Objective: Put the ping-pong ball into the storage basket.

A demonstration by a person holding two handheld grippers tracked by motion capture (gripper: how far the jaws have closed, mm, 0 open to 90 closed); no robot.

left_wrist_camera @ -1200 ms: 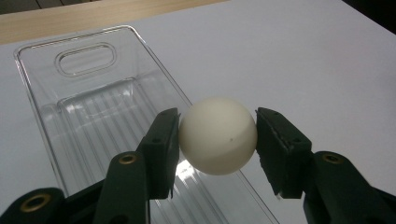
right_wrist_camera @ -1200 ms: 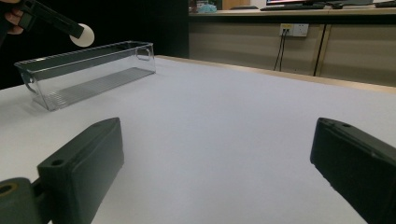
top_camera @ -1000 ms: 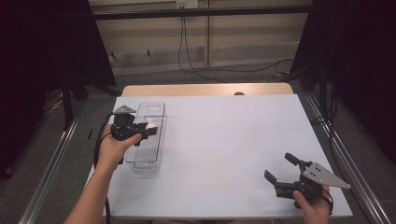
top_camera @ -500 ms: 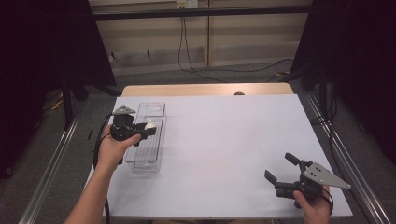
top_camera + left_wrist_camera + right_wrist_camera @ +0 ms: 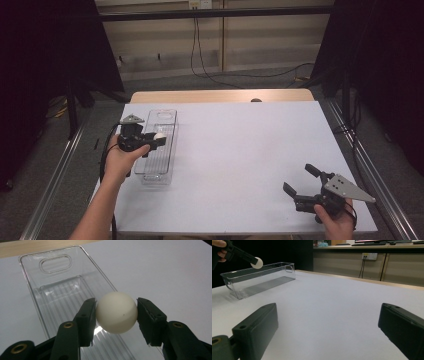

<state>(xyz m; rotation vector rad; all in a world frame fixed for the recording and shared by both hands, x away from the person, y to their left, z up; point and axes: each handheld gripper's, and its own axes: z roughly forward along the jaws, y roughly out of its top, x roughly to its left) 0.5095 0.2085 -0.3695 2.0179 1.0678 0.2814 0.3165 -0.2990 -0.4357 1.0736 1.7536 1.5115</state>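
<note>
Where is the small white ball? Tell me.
The small white ball sits clamped in the left gripper, held above the clear plastic tray at the table's left side.

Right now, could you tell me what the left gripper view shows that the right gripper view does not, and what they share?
Left gripper view alone: the left gripper up close, jaws shut on the white ball, with the handle cutout in the clear bin's end wall. Right gripper view alone: the right gripper with open jaws holding nothing, and a wall socket behind. Both: ball, clear bin and white table.
</note>
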